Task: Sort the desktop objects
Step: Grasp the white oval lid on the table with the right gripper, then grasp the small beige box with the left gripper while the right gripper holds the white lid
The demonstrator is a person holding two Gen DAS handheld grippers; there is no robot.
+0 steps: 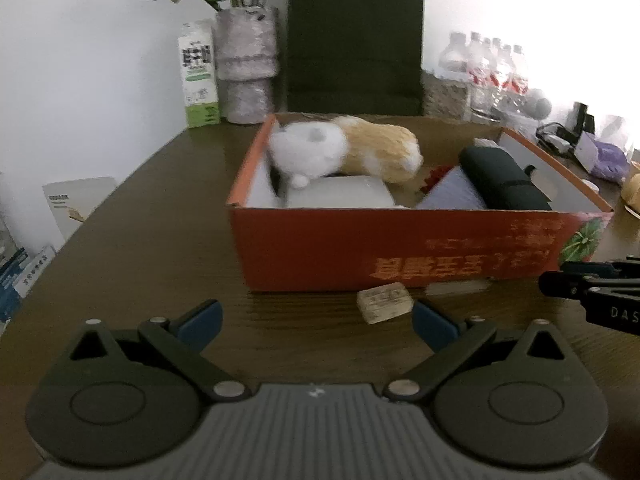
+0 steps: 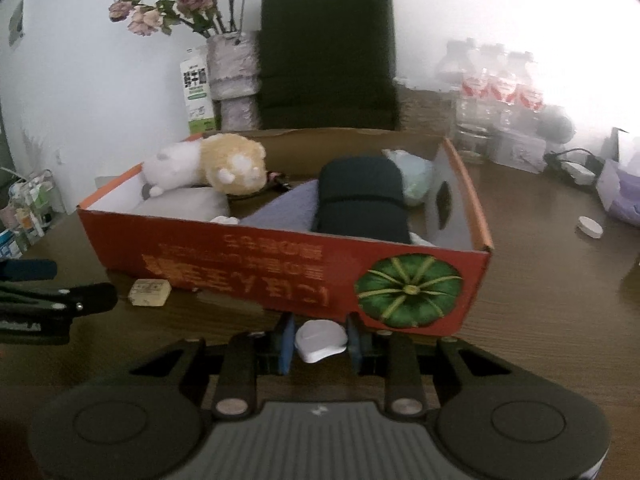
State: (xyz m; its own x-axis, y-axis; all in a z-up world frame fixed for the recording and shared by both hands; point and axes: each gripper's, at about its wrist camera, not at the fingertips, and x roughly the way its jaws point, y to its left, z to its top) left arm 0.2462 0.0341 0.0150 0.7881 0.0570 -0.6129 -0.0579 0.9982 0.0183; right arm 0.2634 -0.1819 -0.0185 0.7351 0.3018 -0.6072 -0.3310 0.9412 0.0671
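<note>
Blue-padded and spread wide, the left gripper [image 1: 316,322] hovers low over the dark wood-grain table [image 1: 140,216] with nothing between its fingers; a small beige packet [image 1: 385,303], rectangular and printed, lies on the table just beyond its right finger, close to the near wall of the orange cardboard box [image 1: 400,250]. The right gripper [image 2: 320,340] is drawn in narrow around a smooth white rounded object [image 2: 320,340], right at the box's near right corner by the printed green pumpkin [image 2: 408,290]. Inside the box, a fluffy white-and-tan plush toy [image 1: 344,152] lies at the far left over a pale grey pouch [image 1: 340,196], and a dark rolled fabric bundle [image 2: 360,200] sits to the right beside a lavender cloth [image 2: 288,208]. Bare tabletop opens left of the box; a black paper bag [image 1: 355,36] and water bottles [image 1: 492,72] line the far edge.
</note>
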